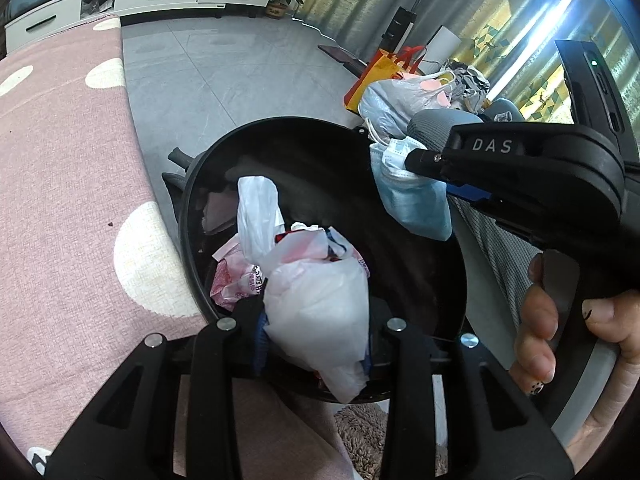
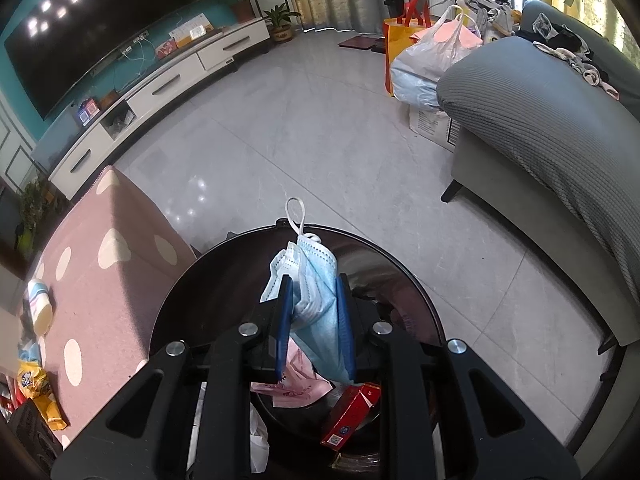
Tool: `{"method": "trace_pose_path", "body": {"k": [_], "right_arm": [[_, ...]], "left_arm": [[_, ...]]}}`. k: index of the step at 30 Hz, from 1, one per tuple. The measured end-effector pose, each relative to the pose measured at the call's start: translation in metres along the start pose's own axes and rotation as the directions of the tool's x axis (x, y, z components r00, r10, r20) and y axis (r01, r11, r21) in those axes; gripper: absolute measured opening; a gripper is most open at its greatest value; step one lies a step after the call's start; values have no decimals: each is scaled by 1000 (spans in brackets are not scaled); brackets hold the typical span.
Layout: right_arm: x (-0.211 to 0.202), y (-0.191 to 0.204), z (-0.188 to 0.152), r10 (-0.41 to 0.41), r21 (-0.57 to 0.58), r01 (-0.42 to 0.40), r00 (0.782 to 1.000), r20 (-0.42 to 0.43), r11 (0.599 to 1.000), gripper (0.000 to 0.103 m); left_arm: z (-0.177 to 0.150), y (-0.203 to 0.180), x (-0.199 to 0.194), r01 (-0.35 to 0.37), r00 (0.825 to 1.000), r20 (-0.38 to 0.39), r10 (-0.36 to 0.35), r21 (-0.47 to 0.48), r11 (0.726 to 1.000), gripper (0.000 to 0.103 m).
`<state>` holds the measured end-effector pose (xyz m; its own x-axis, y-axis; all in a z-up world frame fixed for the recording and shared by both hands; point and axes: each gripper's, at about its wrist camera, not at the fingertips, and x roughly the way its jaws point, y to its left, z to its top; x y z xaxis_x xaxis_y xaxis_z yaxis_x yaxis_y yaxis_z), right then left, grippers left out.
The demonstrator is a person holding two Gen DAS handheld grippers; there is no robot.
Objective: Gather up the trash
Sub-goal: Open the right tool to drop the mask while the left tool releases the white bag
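Observation:
A round black trash bin (image 1: 192,200) stands beside the pink dotted table. My left gripper (image 1: 316,332) is shut on a crumpled white plastic bag (image 1: 320,304) and holds it over the bin's mouth. My right gripper (image 2: 314,320) is shut on blue face masks (image 2: 316,292) and holds them above the same bin (image 2: 180,300). In the left wrist view the right gripper (image 1: 416,162) comes in from the right with the masks (image 1: 412,204) hanging over the bin's far rim. Pink wrappers (image 2: 298,384) and a red box (image 2: 352,412) lie inside the bin.
The pink dotted table (image 1: 60,200) is on the left, with snack packets (image 2: 40,396) and a cup (image 2: 40,308) on it. A grey sofa (image 2: 540,128) is on the right. Full bags (image 2: 432,56) stand on the floor beyond. A TV cabinet (image 2: 160,88) lines the far wall.

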<state>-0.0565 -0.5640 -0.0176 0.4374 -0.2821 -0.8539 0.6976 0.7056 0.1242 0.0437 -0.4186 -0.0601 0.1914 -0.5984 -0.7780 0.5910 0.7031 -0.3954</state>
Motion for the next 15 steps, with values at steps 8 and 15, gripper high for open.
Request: {"method": "trace_pose_path", "body": {"k": [8,15], "right_arm": [[2,-1,0,-9,-6,9,1000,-9,1000,28],[-4,-5,0,8,19,-8,1000,14,1000,49]], "left_arm": [[-1,0,0,14,1000,0,-14,-1,1000,37],[-1,0,-8,23,1000,18,-23,-6,1000,51]]}}
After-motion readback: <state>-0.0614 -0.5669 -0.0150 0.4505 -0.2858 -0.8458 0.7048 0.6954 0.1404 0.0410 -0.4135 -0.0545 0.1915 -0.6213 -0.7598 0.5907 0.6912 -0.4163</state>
